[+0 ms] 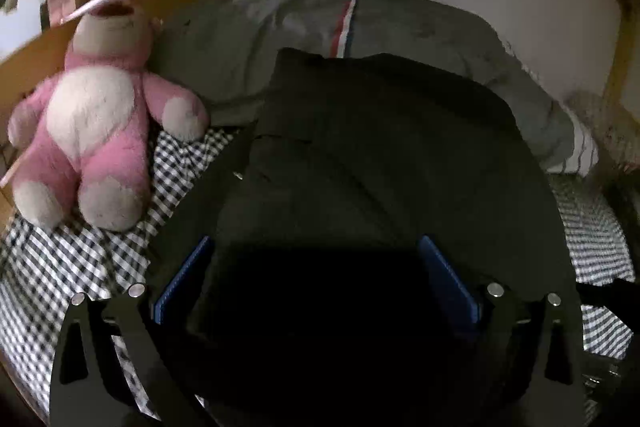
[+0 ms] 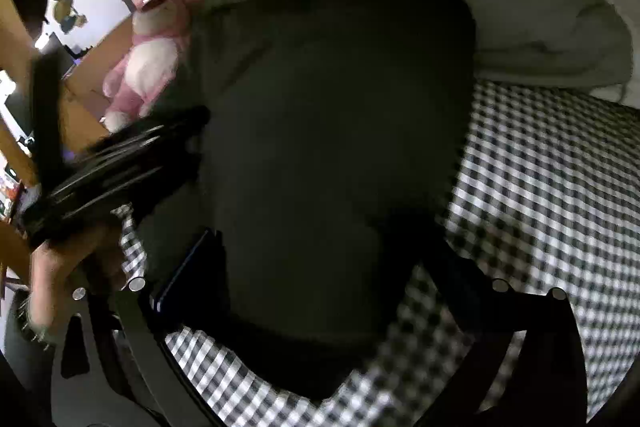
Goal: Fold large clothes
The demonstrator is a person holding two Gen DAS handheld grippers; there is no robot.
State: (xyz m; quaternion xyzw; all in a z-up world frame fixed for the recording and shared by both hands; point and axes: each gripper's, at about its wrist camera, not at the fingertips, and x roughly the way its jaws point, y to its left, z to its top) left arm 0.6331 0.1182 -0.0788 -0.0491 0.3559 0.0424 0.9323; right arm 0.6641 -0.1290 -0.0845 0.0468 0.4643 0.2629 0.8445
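Broadly, the checkered bed carries the dark garment, spread below the grey duvet and beside a pink plush bear. Left tongs gape apart over the cloth. Right tongs likewise stand apart above its near edge.

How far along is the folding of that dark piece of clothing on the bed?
Partly done, it seems. The dark garment lies on the checked bedsheet as a compact, roughly rectangular block, so some folds look made. Both tools sit over it: the left hand-held gripper and the right hand-held gripper are open, gripping nothing. Left: perhaps another fold and smoothing; I cannot tell how many layers it has.
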